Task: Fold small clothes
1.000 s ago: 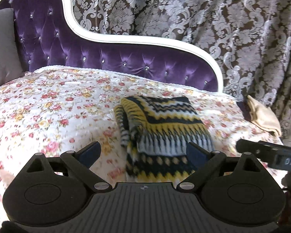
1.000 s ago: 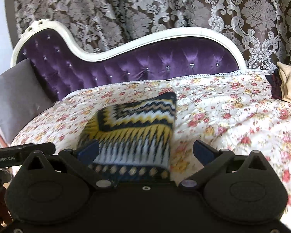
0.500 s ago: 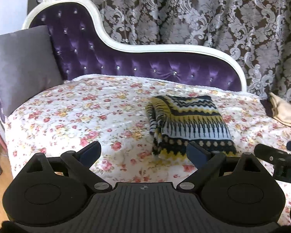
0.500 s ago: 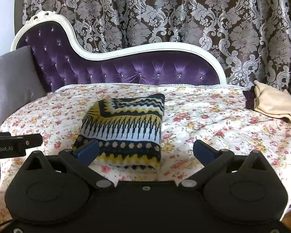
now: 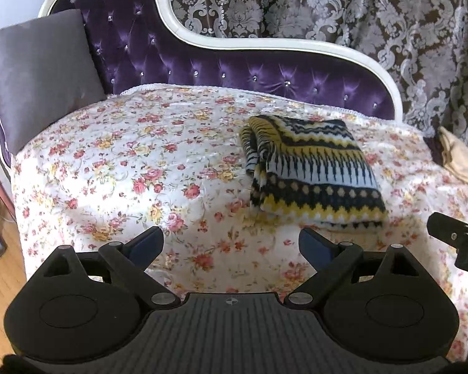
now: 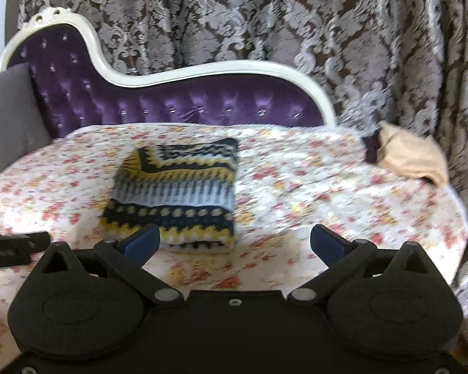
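Both tools, left tool [image 5: 231,246] and right tool [image 6: 235,241], gape wide; folded yellow-navy zigzag knit garment [image 5: 312,168] lies at one o'clock of the left, on floral quilted daybed cover [image 5: 124,171].

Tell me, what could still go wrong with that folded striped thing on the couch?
1. The knit looks folded, but its left edge bunches in loose layers; a nudge might undo it.
2. Both tools, left and right, hang open and empty close in front of it, so a stray sweep could drag it across the floral cover.
3. The beige cloth lies at the couch's far end and might slide off.
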`<state>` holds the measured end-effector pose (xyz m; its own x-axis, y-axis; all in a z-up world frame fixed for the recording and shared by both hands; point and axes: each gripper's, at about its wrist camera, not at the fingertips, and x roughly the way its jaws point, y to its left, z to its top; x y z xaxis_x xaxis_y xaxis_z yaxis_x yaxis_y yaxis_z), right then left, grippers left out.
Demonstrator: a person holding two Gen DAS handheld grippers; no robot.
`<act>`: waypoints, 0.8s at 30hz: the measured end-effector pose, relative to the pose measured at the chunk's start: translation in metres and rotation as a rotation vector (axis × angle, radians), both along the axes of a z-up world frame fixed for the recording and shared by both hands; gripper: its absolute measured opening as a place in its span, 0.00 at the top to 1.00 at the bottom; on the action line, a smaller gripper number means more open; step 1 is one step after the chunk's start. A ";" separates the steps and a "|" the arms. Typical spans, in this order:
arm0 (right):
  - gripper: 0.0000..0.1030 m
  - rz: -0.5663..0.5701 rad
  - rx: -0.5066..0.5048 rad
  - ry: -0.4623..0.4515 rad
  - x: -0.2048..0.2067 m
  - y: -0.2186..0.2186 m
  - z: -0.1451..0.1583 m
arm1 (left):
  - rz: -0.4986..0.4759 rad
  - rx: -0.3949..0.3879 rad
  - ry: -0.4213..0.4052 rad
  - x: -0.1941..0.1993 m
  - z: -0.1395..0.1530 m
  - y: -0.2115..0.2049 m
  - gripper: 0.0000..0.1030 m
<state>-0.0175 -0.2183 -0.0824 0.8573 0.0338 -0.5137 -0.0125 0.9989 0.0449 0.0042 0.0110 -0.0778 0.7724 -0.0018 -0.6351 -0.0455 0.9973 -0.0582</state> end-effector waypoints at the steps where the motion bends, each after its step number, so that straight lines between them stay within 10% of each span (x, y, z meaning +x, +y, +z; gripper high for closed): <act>1: 0.01 0.009 0.013 0.009 0.001 0.000 -0.001 | -0.001 0.010 -0.001 -0.001 0.000 -0.001 0.08; 24: 0.01 0.070 0.086 0.057 0.002 0.000 -0.008 | -0.014 0.038 0.003 -0.004 0.001 -0.008 0.08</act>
